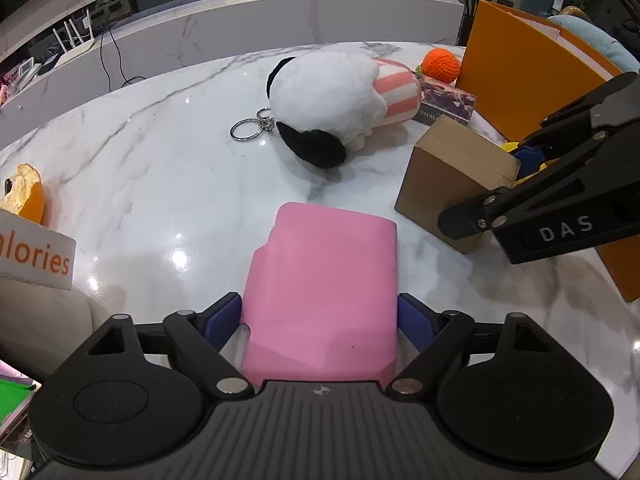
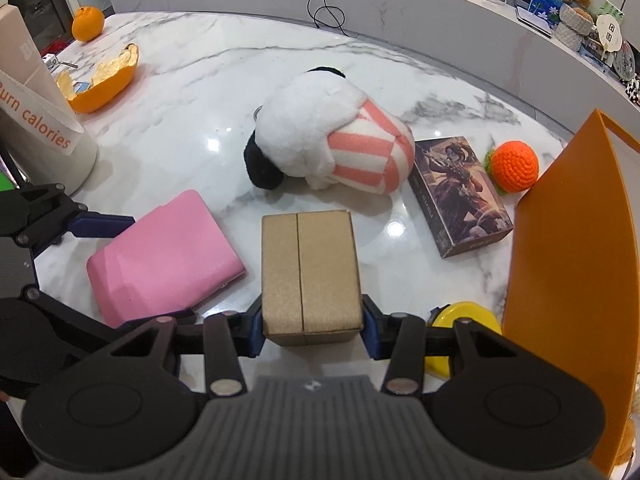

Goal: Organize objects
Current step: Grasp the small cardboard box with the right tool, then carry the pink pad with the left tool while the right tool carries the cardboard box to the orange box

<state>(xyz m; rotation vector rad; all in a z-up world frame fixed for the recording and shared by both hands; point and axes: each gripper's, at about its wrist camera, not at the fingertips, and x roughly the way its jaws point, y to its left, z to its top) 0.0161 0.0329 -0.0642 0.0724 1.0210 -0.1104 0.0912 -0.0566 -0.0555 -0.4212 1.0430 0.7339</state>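
My left gripper (image 1: 320,316) is shut on a pink case (image 1: 324,292), its blue pads pressed on both sides; the case also shows in the right wrist view (image 2: 164,256). My right gripper (image 2: 312,328) is shut on a tan cardboard box (image 2: 310,272), which also shows in the left wrist view (image 1: 452,176). A white plush dog (image 2: 320,136) with black ears and a pink striped outfit lies on the marble table (image 2: 192,92). A dark picture box (image 2: 460,196) and an orange crocheted ball (image 2: 514,166) lie to its right.
An open orange box (image 2: 568,264) stands at the right, with a yellow object (image 2: 460,320) beside it. Orange peel (image 2: 104,80), a whole orange (image 2: 87,23) and a white container with orange lettering (image 2: 44,120) are at the left. A key ring (image 1: 250,128) lies by the plush.
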